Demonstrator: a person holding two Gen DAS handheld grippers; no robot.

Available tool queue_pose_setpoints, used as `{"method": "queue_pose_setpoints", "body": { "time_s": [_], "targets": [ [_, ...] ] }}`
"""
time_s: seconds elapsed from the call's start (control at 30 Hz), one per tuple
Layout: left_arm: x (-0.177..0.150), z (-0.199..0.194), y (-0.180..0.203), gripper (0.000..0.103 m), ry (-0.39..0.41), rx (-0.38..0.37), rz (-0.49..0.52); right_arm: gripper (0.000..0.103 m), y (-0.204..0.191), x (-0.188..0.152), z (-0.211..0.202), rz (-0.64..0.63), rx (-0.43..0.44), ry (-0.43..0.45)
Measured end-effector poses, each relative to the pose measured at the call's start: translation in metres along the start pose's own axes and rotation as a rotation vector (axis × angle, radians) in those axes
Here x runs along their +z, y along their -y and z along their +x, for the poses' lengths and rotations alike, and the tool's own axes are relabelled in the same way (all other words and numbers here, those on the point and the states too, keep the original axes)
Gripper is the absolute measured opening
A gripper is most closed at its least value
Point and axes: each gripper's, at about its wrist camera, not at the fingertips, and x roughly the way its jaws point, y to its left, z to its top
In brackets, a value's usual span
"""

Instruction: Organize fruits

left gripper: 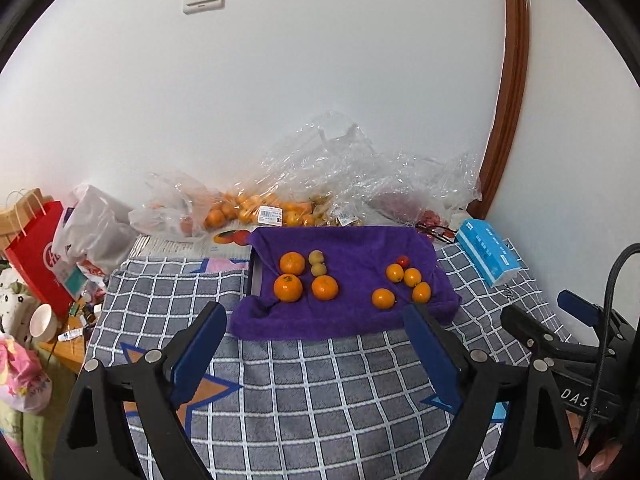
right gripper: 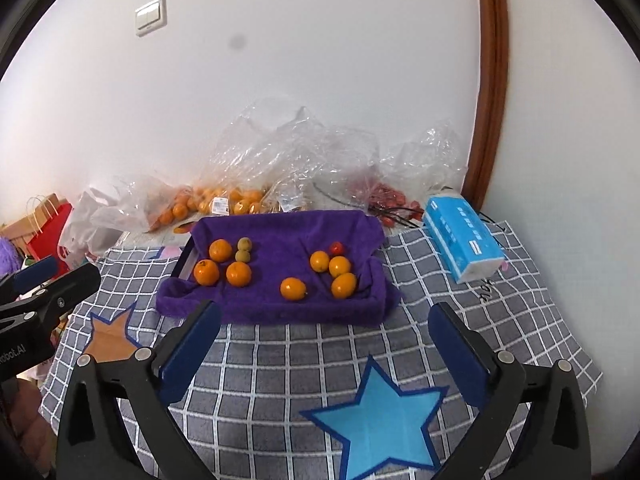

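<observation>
- Left wrist view: the left gripper hangs above the checked cloth, angled down toward the purple towel; its blue-padded jaws stand wide apart with nothing between them.
- The right gripper is posed the same way, jaws spread and empty, short of the towel's near edge.
- The towel is plush and rumpled, draped over a shallow tray whose long side runs left to right.
- On its left part lie three round, dimpled mandarins in a cluster, with two small dull greenish-yellow fruits touching each other just behind.
- On its right part sit four smoother orange fruits, slightly oval, and a small glossy red tomato at the back.
- Behind the towel, crinkled clear plastic bags hold more fruit; a blue tissue pack lies to the right.
</observation>
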Motion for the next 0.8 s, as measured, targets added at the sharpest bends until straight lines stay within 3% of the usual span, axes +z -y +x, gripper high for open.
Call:
{"method": "queue_pose_setpoints", "body": {
  "time_s": [0.8],
  "targets": [
    [-0.012, -0.019, 0.011, 0.091, 0.016, 0.013, 0.002, 0.102, 0.006, -0.011, -0.029, -0.003, -0.006, 0.032]
  ]
}}
